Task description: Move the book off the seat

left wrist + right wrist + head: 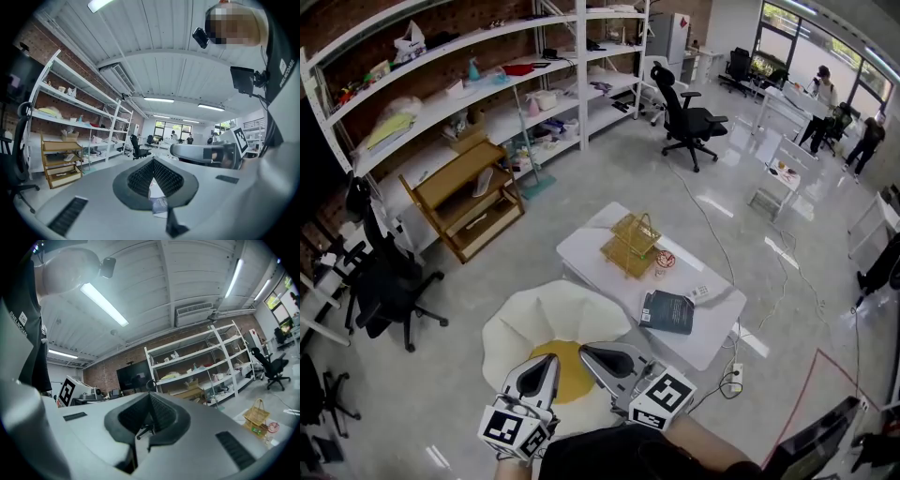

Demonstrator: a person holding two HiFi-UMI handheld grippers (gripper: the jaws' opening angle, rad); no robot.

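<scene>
Head view: book (667, 312) flat on white surface (586, 258), toward its near right end, well apart from seat (534, 319). Dark teal cover up, looks near-square from here, long axis hard to tell. Seat cream, petal-shaped. Its yellow cushion (573, 377) partly hidden by left gripper (542, 370) and right gripper (598, 356). Wire basket (630, 246) mid-surface.

Left gripper view: left gripper (153, 164) jaws clenched, ribbed black pads (140, 176) meeting, nothing held.

Right gripper view: right gripper (150, 399) jaws clenched, empty. Basket (257, 417) at right edge.

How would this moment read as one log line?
left gripper: shut, empty | right gripper: shut, empty | book: lying on white table, off yellow seat
</scene>
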